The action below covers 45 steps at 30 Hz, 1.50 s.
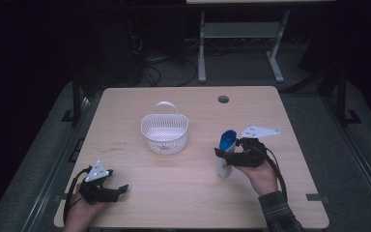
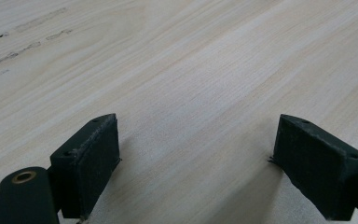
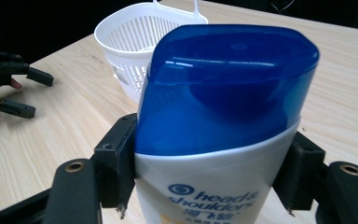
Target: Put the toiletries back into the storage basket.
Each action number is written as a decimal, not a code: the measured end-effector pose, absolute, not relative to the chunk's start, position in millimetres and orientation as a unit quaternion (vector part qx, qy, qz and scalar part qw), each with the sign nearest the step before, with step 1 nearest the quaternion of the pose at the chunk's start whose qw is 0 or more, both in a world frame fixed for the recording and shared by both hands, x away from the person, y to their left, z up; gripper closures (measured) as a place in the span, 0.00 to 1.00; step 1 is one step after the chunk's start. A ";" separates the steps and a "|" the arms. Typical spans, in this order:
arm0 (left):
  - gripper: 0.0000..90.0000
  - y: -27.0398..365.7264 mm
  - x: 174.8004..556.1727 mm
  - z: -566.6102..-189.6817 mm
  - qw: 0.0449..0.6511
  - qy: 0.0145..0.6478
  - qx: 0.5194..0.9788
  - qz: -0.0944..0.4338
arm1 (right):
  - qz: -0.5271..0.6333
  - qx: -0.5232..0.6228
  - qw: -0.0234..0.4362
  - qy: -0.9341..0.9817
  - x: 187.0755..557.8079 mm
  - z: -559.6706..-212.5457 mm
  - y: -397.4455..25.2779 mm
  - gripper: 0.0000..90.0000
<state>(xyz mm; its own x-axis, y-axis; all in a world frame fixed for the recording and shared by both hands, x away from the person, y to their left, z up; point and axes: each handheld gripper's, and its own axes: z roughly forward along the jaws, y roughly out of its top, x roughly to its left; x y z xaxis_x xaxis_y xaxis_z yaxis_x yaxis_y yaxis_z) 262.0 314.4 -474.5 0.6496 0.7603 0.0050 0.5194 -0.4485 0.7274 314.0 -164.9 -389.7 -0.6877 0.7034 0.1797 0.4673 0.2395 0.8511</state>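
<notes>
**Two jaws on a smooth bottle: where the grip may fail**

One shampoo bottle point(image 3: 219, 135), white-bodied with a blue flip cap point(image 3: 228, 84), stands upright on the right half of the surface point(image 1: 174, 193), its base apparently touching the wood in the high view. The right gripper point(image 1: 228, 155) has its jaws closed against the bottle's two sides, just below the cap line, as the right gripper view shows. The contact lies high on the body, on glossy, curved plastic, and well above most of the bottle's weight.

Judged from this hold, the main risk is that the bottle swings or slides between the pads once lifted, because a high, narrow grip on a rounded surface resists rotation poorly. A quick sideways move would make this worse.

The white slotted basket point(image 1: 164, 133) stands well apart to the left, near the middle of the surface, with its handle point(image 1: 166, 105) raised at the far rim. If the bottle is carried there, a low approach could strike the rim and push the light basket away or tip it; a tilted bottle could also catch on the handle.

The left gripper point(image 1: 120, 190) rests at the near left edge, its jaws wide apart and holding nothing, with bare wood between them in the left gripper view. It is too far off to steady the basket.
</notes>
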 end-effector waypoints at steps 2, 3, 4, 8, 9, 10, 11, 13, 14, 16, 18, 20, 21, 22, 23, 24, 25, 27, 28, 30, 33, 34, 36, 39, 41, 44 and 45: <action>0.15 314.5 262.0 -474.4 0.358 0.383 0.835 0.168 | 0.489 0.375 0.125 0.778 313.7 -386.9 -164.0 0.37; 0.15 314.5 262.0 -474.4 0.358 0.383 0.835 0.168 | 0.492 0.373 0.126 0.776 313.6 -385.4 -163.6 0.37; 0.15 314.3 262.0 -474.5 0.359 0.384 0.834 0.168 | 0.493 0.373 0.127 0.776 313.7 -383.9 -163.3 0.37; 0.15 314.4 262.0 -474.5 0.359 0.384 0.834 0.168 | 0.498 0.367 0.128 0.776 315.8 -377.0 -160.5 0.37; 0.15 314.4 262.0 -474.5 0.359 0.384 0.834 0.168 | 0.498 0.365 0.128 0.776 316.5 -375.8 -160.1 0.37; 0.15 314.3 262.0 -474.5 0.359 0.384 0.834 0.168 | 0.499 0.365 0.128 0.775 317.5 -373.8 -159.3 0.37; 0.15 314.4 262.0 -474.5 0.359 0.384 0.834 0.168 | 0.502 0.365 0.129 0.774 318.0 -372.6 -158.8 0.37; 0.15 314.4 262.0 -474.5 0.359 0.384 0.834 0.168 | 0.505 0.364 0.127 0.772 320.0 -369.6 -157.7 0.37; 0.15 314.4 262.0 -474.5 0.359 0.384 0.834 0.168 | 0.505 0.364 0.127 0.772 320.0 -369.6 -157.7 0.37; 0.15 314.5 262.0 -474.4 0.358 0.383 0.835 0.168 | 0.507 0.361 0.126 0.772 323.8 -365.2 -154.7 0.37; 0.15 314.6 262.0 -474.3 0.358 0.383 0.835 0.168 | 0.509 0.360 0.126 0.772 326.1 -362.9 -152.4 0.37; 0.15 314.6 262.0 -474.4 0.358 0.383 0.835 0.168 | 0.510 0.359 0.122 0.772 328.9 -361.2 -150.3 0.37; 0.15 314.6 262.0 -474.4 0.358 0.383 0.835 0.168 | 0.510 0.359 0.122 0.772 328.9 -361.2 -150.3 0.37; 0.15 314.5 262.0 -474.4 0.358 0.383 0.835 0.168 | 0.514 0.356 0.123 0.771 332.1 -358.6 -147.8 0.37; 0.15 314.5 262.0 -474.4 0.358 0.383 0.835 0.168 | 0.515 0.356 0.122 0.771 333.4 -357.3 -146.5 0.37; 0.15 314.5 262.0 -474.4 0.358 0.383 0.835 0.168 | 0.516 0.355 0.123 0.770 334.8 -356.1 -145.5 0.37; 0.15 314.5 262.0 -474.4 0.358 0.383 0.835 0.168 | 0.519 0.355 0.123 0.768 335.9 -354.8 -144.5 0.37; 0.15 314.4 262.0 -474.5 0.359 0.383 0.834 0.168 | 0.520 0.353 0.122 0.768 339.1 -352.2 -142.5 0.37; 0.15 314.4 262.0 -474.5 0.359 0.384 0.834 0.168 | 0.522 0.353 0.121 0.767 340.4 -350.9 -141.5 0.37; 0.15 314.5 262.0 -474.4 0.358 0.383 0.835 0.168 | 0.524 0.352 0.120 0.766 342.8 -348.6 -139.5 0.37; 0.15 314.5 262.0 -474.4 0.358 0.383 0.835 0.168 | 0.527 0.350 0.120 0.765 347.2 -345.1 -135.9 0.37; 0.15 314.5 262.0 -474.4 0.358 0.383 0.835 0.168 | 0.527 0.350 0.120 0.765 347.2 -345.1 -135.9 0.37; 0.15 314.6 262.0 -474.3 0.358 0.383 0.835 0.168 | 0.529 0.348 0.122 0.764 351.7 -340.4 -131.5 0.37; 0.15 314.6 262.0 -474.4 0.358 0.383 0.835 0.168 | 0.530 0.345 0.122 0.765 355.1 -336.3 -128.3 0.37; 0.15 314.6 262.1 -474.4 0.358 0.382 0.835 0.168 | 0.531 0.343 0.122 0.765 357.2 -332.8 -125.2 0.37; 0.15 314.6 262.1 -474.4 0.358 0.383 0.835 0.168 | 0.533 0.338 0.124 0.766 359.9 -328.5 -121.9 0.37; 0.15 314.6 262.1 -474.4 0.358 0.383 0.835 0.168 | 0.533 0.338 0.124 0.766 359.9 -328.5 -121.9 0.37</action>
<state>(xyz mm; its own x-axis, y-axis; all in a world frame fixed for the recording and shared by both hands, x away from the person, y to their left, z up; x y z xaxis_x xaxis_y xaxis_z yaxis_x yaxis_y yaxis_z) 262.1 314.6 -474.4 0.6508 0.7592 0.0070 0.5188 -0.4514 0.7260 359.9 -121.9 -328.5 -0.7411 0.6497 0.1694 0.3843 0.2036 0.9005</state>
